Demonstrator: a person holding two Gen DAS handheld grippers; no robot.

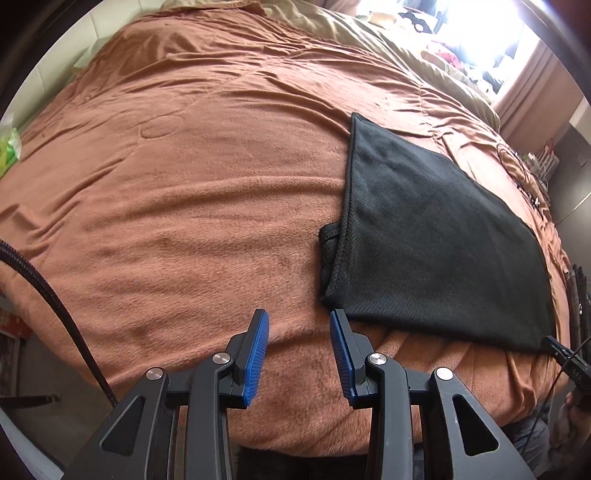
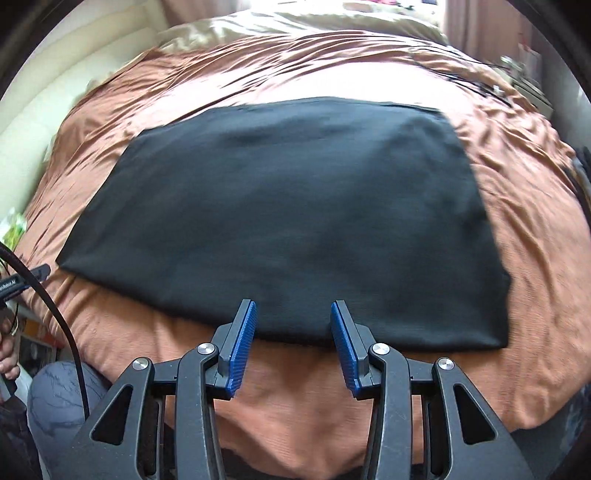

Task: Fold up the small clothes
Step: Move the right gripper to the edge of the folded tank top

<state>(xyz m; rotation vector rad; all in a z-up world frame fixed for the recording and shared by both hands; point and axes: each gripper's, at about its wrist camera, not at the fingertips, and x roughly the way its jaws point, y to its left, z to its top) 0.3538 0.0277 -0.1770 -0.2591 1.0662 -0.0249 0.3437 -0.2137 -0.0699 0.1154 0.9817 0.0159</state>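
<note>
A black garment (image 1: pixel 436 236) lies flat and folded on the rust-brown blanket (image 1: pixel 184 184), near the bed's front edge. A small tuck of black cloth sticks out at its left edge. My left gripper (image 1: pixel 299 325) is open and empty, just left of the garment's near left corner. In the right wrist view the garment (image 2: pixel 288 206) fills the middle of the blanket (image 2: pixel 535 258). My right gripper (image 2: pixel 293 317) is open and empty, fingertips over the garment's near edge.
Tan bedding (image 1: pixel 351 26) lies at the head of the bed. Thin black cables (image 1: pixel 524 177) lie on the blanket to the right. A green packet (image 1: pixel 9 147) sits at the left. A braided cable (image 1: pixel 55 306) hangs left. The other gripper's tip (image 1: pixel 565 354) shows at right.
</note>
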